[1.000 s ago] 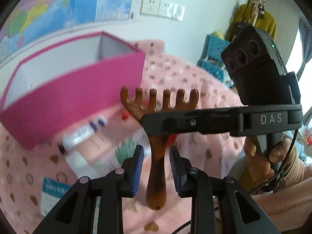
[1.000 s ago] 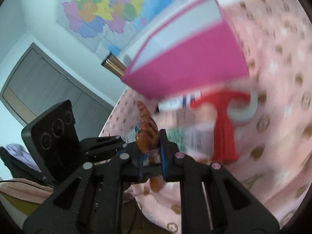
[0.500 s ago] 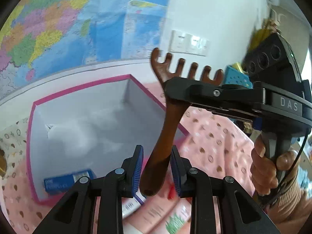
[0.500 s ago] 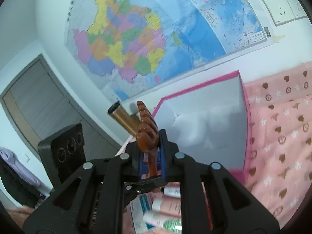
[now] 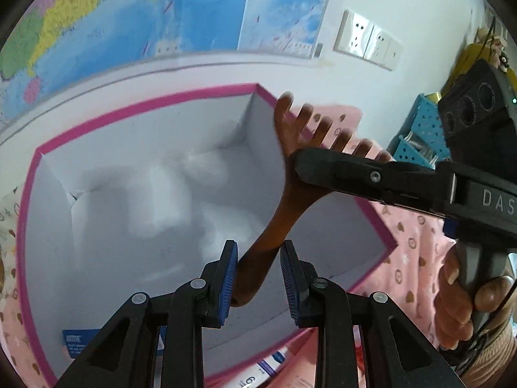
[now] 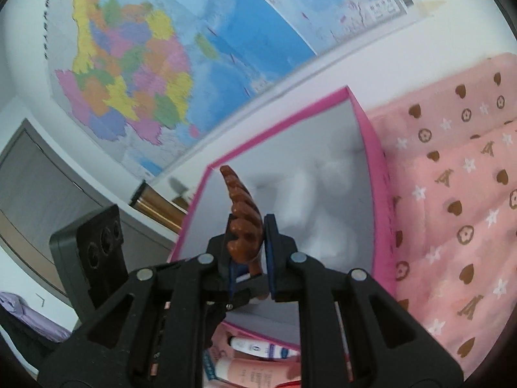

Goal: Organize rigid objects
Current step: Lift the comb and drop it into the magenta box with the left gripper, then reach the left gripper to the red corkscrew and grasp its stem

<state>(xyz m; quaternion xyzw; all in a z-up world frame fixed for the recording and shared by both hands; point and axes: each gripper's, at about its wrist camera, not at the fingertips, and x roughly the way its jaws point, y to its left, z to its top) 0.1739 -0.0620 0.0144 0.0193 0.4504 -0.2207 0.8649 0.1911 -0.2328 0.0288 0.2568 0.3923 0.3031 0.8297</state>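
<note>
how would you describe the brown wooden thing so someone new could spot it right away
Start at the big pink box with the white inside, below the wall map. Held over its open top is a brown wooden comb-like massager, its handle between the left gripper and its pronged head in the right gripper. It is the only dark glossy wooden piece, with a row of stubby rounded prongs.

The left gripper (image 5: 258, 271) and the right gripper (image 6: 248, 252) both tilt downward with jaws nearly closed, the right one's handle gripped by a hand (image 5: 458, 304).
</note>
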